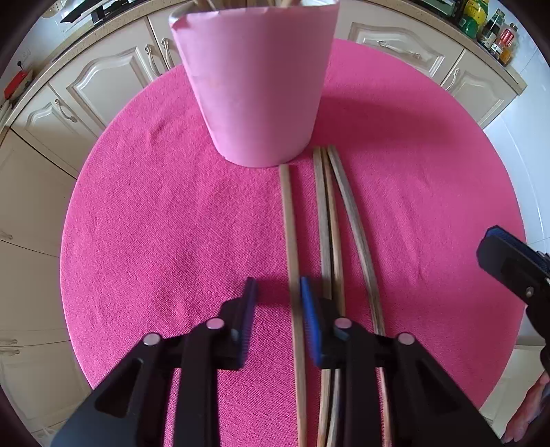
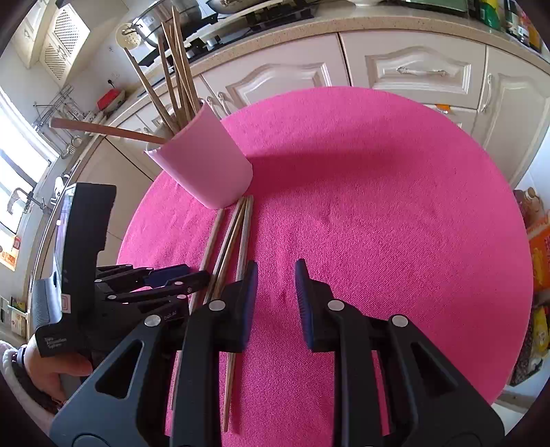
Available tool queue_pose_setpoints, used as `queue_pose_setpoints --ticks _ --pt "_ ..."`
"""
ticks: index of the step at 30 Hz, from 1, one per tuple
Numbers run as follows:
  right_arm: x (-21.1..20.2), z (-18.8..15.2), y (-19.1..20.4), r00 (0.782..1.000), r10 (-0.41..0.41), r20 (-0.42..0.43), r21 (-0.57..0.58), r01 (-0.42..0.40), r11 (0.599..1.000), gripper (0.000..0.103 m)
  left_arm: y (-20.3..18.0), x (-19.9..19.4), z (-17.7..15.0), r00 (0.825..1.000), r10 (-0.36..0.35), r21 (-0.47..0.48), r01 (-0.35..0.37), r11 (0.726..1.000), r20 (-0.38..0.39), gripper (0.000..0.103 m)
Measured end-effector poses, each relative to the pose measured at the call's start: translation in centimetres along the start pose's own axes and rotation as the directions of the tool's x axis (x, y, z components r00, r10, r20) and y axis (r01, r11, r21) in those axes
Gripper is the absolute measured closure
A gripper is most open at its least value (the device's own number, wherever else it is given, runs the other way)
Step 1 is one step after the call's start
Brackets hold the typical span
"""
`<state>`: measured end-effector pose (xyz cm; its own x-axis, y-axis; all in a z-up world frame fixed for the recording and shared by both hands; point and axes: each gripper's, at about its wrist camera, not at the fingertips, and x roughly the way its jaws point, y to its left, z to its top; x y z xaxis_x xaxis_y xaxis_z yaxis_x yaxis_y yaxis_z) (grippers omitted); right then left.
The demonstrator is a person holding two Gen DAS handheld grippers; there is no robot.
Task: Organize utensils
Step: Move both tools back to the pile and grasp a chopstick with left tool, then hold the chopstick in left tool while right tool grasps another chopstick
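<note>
A pink cup stands on the round table's pink cloth. In front of it lie several wooden chopsticks: one alone and three close together. My left gripper points down over the lone chopstick, which runs between its jaws against the right pad, with a gap to the left pad. In the right wrist view the cup holds several upright chopsticks. My right gripper stands open over bare cloth, right of the lying chopsticks, with nothing between its fingers.
Cream kitchen cabinets and a counter ring the table on the far side. Bottles and jars stand on the counter at the right. A hand holds the left gripper's body at the left edge of the table.
</note>
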<state>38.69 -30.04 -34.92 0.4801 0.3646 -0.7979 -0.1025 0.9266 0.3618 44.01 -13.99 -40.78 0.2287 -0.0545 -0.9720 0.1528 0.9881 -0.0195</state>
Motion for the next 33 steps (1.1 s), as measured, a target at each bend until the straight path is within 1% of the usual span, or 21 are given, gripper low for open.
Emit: queue_pose_setpoints --ticks 2,3,6,10,12,19,23,25,28,33 --pt "0.3 0.1 0.1 1.0 -0.003 -0.013 -0.002 0.003 1.0 0.08 0.1 0.0 0.0 1.0 -0.011 -0.009 0.011 1.0 -0.001 0.095" --pt "0.4 0.1 0.2 1.0 -0.005 -0.018 -0.004 0.005 1.0 0.08 0.3 -0.1 0.0 1.0 -0.016 -0.015 0.016 1.0 0.0 0.097" --pt "0.9 0.2 0.5 0.999 -0.016 -0.037 -0.004 0.016 1.0 0.08 1.0 -0.4 -0.4 0.999 -0.045 -0.046 0.045 0.998 0.012 0.097" --pt "1.8 0.2 0.9 0.997 -0.026 -0.075 0.0 0.026 1.0 0.08 2.4 -1.4 -1.2 0.994 -0.094 -0.089 0.098 0.991 0.047 0.097" --pt "2.2 0.1 1.2 0.996 -0.029 -0.09 0.0 0.029 1.0 0.08 3.0 -1.9 -1.7 0.993 -0.103 -0.097 0.108 0.989 0.056 0.097" --pt "4.5 0.6 3.3 0.985 -0.054 -0.165 -0.025 0.051 0.998 0.08 4.7 -3.4 -3.1 0.99 -0.104 -0.138 0.116 0.984 0.09 0.097" --pt "5.9 0.8 4.4 0.972 -0.099 -0.211 -0.047 0.091 0.995 0.08 6.2 -4.6 -3.3 0.989 -0.095 -0.167 0.113 0.979 0.114 0.097" --pt "6.6 1.0 5.1 0.965 -0.129 -0.23 -0.077 0.114 0.99 0.08 6.9 -5.1 -3.4 0.988 -0.09 -0.176 0.111 0.978 0.125 0.097" --pt "7.5 1.1 5.7 0.955 -0.147 -0.258 -0.103 0.124 0.987 0.08 7.3 -5.9 -3.5 0.987 -0.079 -0.185 0.105 0.977 0.141 0.097" --pt "8.4 1.4 6.4 0.945 -0.177 -0.274 -0.121 0.148 0.981 0.08 7.5 -6.4 -3.4 0.985 -0.07 -0.193 0.101 0.976 0.158 0.097"
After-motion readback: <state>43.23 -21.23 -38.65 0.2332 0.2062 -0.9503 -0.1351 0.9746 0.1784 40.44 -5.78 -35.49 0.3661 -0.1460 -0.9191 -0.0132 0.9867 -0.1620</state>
